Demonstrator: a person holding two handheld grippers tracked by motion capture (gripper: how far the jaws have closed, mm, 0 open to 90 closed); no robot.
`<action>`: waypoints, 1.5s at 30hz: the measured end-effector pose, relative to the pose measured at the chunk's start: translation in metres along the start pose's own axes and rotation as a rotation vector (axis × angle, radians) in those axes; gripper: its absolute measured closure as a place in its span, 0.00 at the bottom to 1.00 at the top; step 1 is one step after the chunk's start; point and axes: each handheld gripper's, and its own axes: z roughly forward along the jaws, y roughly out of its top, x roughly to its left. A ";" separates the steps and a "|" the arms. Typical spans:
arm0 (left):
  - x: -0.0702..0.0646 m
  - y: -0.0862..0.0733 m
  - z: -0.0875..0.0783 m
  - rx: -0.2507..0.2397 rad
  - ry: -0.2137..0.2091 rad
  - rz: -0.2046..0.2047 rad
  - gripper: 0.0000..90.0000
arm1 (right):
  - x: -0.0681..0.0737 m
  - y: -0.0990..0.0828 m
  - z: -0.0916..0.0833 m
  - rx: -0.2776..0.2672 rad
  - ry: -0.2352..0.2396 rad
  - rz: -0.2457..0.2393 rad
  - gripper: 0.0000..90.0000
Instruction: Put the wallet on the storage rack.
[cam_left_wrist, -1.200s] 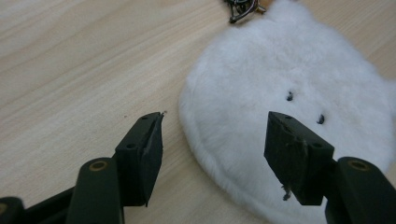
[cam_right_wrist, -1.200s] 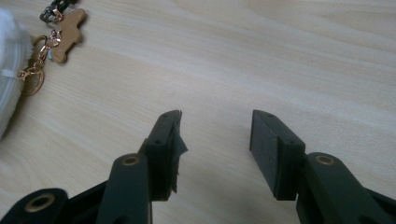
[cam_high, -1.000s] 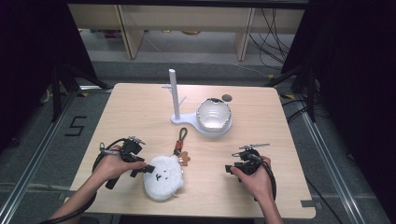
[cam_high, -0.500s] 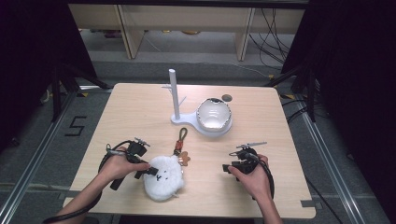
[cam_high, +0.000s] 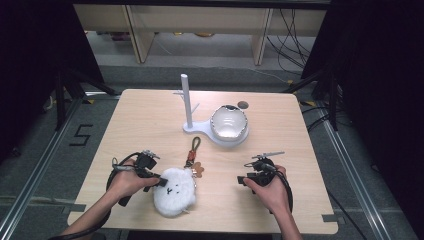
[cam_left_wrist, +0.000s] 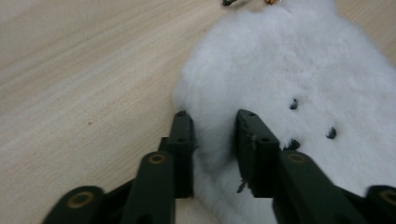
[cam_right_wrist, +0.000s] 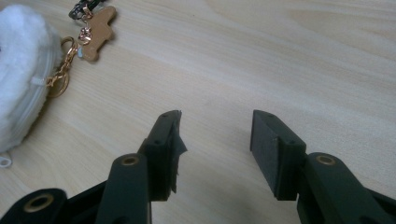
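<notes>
A white fluffy plush (cam_high: 173, 192) with a small black face lies near the table's front edge, left of centre. My left gripper (cam_high: 159, 182) reaches it from the left. In the left gripper view its jaws have just been closing and now pinch a fold of the plush's fur (cam_left_wrist: 303, 70), so the left gripper (cam_left_wrist: 212, 126) is shut on it. A gold chain links the plush (cam_right_wrist: 18, 93) to a brown tag (cam_right_wrist: 95, 30) and a dark strap (cam_high: 194, 147). To the right, my right gripper (cam_high: 241, 180) rests low over bare wood, and its jaws (cam_right_wrist: 215, 126) stand open with nothing between them.
A white stand with an upright post (cam_high: 186, 100) and a shiny bowl (cam_high: 229, 122) on its base sits at the table's middle back. A small dark disc (cam_high: 243, 105) lies behind the bowl. The wooden table (cam_high: 300, 150) ends close behind both hands.
My left gripper has edged right onto the plush and its jaws have closed on the fur. The right hand and gripper have not moved.
</notes>
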 end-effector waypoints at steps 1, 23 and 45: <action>0.000 -0.001 -0.002 0.010 0.004 0.048 0.86 | 0.000 0.001 0.000 0.015 0.002 -0.007 0.59; -0.025 0.005 -0.030 -0.262 -0.124 0.070 0.93 | 0.028 0.016 -0.001 0.015 0.235 -0.053 0.59; -0.057 0.040 -0.020 -0.343 -0.176 0.165 0.93 | 0.052 0.035 0.021 0.035 0.386 -0.122 0.50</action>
